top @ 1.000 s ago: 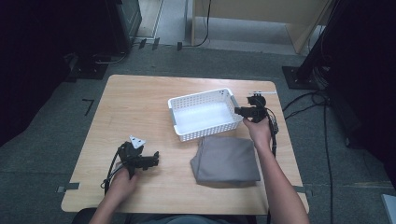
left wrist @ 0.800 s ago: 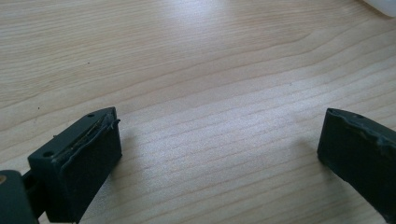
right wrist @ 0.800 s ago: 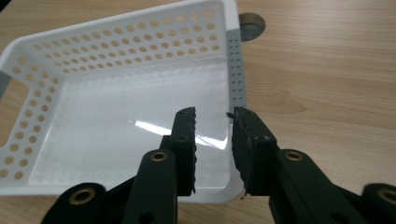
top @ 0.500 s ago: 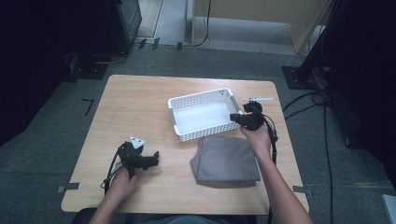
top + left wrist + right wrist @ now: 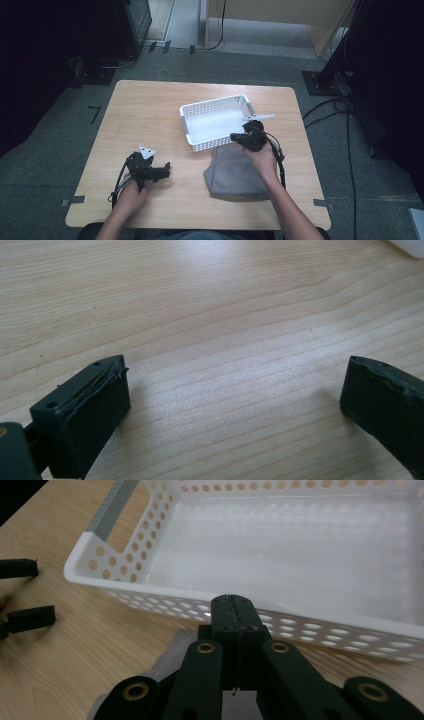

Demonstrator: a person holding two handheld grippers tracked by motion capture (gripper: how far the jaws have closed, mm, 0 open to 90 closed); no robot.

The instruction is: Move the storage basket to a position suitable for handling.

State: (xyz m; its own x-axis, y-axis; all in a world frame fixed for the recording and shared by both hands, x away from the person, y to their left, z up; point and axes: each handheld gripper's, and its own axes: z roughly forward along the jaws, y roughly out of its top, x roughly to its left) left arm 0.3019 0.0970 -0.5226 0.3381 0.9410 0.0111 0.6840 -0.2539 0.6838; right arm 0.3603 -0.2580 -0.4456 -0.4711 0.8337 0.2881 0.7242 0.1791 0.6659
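Right tongs [image 5: 234, 611], jaws just closed together on nothing, hover at the basket's [image 5: 216, 106] near wall, above the cloth [image 5: 232, 172]; left tongs [image 5: 235, 405] (well left of the basket) gape over bare surface [image 5: 150, 112].

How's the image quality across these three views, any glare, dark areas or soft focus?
High view: the light wooden table is evenly lit, while the floor corners around it fall into deep shadow. Left gripper view: a bright sheen crosses the wood grain and the near jaws look slightly soft. Right gripper view: the white perforated plastic basket has a glary, washed-out floor, and the shut right tool stays sharp.
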